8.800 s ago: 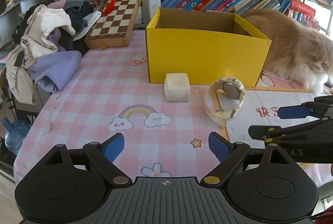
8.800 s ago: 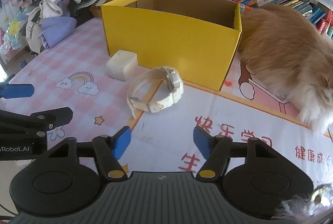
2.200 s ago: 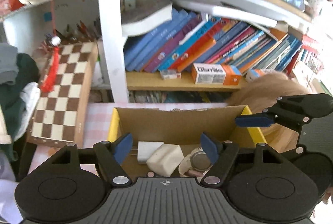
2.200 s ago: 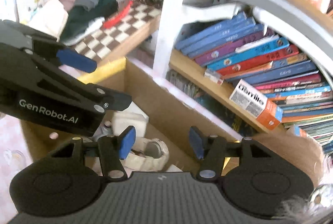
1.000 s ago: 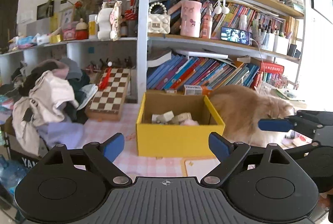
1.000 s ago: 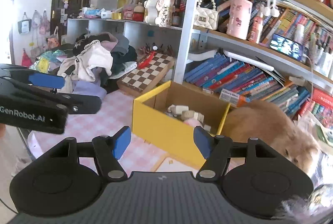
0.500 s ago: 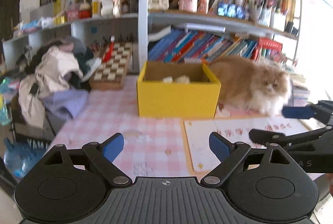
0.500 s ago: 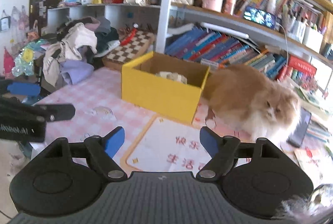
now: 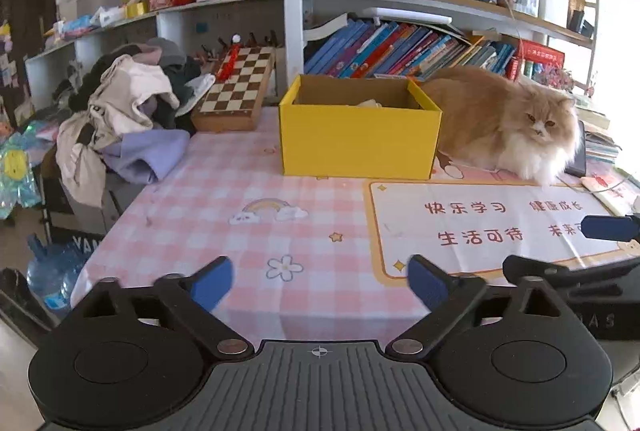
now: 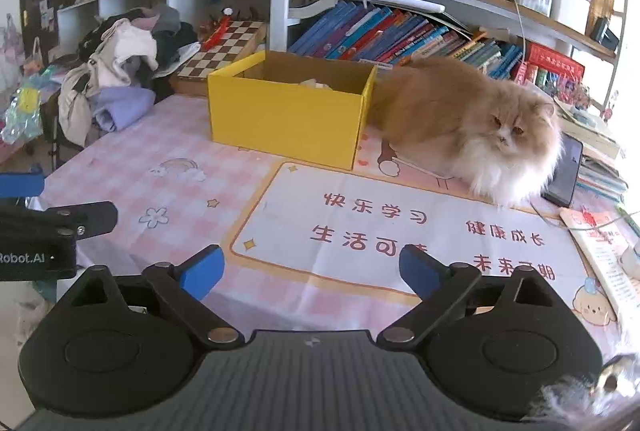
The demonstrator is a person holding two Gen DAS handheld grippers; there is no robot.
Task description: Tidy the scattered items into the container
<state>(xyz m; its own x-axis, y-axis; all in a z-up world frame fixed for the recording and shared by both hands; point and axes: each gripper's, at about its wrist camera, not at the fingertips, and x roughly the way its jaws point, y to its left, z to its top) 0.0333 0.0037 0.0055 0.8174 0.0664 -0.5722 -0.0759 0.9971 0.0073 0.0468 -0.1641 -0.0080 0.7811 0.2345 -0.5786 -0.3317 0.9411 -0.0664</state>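
Left tongs (image 9: 319,281): jaws opening, already wide apart, nothing between the blue pads; they hang over the near edge of the desk.
Right tongs (image 10: 311,269): jaws opening too, wide, nothing between them; they hang over the white mat, beside the left tongs.
Desk (image 9: 224,199): covered by a pink checked cloth with a rainbow, a star and a flower printed on it.
White mat (image 10: 400,227): lies flat on the cloth in front of the box and the cat, with red characters on it.
Yellow box (image 9: 358,145): stands upright at the middle of the desk, top open; only a pale item's top (image 9: 370,103) shows above its rim.
Cat (image 9: 508,123): sits on the desk just beside the box's right wall.
Chessboard (image 9: 236,91): behind the box to its left.
Clothes pile (image 9: 124,119): at the desk's left edge.
Books (image 9: 400,49): on the shelf behind the box.
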